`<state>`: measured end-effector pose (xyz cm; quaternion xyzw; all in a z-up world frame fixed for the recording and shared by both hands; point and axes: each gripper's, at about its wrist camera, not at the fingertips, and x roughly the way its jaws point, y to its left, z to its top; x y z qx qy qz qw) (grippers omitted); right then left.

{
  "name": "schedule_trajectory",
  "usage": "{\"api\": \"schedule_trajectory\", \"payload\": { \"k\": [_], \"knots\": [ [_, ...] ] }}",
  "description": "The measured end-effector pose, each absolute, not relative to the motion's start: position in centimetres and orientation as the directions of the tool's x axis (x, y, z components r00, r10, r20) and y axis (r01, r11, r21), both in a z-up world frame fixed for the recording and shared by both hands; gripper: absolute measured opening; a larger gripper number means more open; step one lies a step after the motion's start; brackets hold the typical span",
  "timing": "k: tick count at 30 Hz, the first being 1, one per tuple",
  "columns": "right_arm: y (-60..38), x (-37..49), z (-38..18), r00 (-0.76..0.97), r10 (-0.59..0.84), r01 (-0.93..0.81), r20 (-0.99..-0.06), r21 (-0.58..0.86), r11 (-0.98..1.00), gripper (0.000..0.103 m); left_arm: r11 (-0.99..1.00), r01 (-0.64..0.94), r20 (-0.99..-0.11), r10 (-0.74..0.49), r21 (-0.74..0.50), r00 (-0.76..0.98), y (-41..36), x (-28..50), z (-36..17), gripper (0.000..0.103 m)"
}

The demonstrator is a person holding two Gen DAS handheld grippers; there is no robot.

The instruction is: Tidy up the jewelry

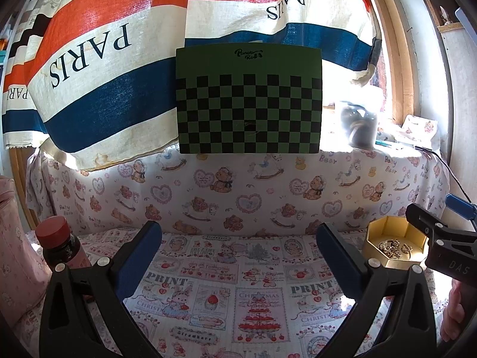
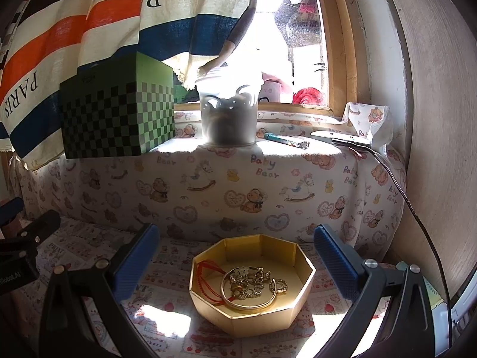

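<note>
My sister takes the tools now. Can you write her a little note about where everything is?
Left tool: open, empty, over the printed cloth.
Right tool: open, empty, pointed at the gold box.
Jewelry: a tangled pile inside the box, with a gold bangle, a red cord and small charms.
Nearby: a red-capped bottle on the left, a green checked box and a jar on the ledge.
Done: nothing lies outside the box.
Left: the pieces look tangled; probably sort them apart.
</note>
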<state>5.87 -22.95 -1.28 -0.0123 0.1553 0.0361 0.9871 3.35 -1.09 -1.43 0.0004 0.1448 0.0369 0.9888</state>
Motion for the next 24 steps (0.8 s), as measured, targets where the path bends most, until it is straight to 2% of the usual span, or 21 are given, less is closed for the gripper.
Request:
{"api": "schedule_trajectory", "payload": {
  "k": [24],
  "knots": [
    [-22.92,5.87,-1.31,0.949,0.048,-0.056,-0.311,-0.016,0.998,0.103,0.996,-0.086,-0.312,0.085,0.013,0.946,-1.19,3.65,-1.51,0.103]
  ]
}}
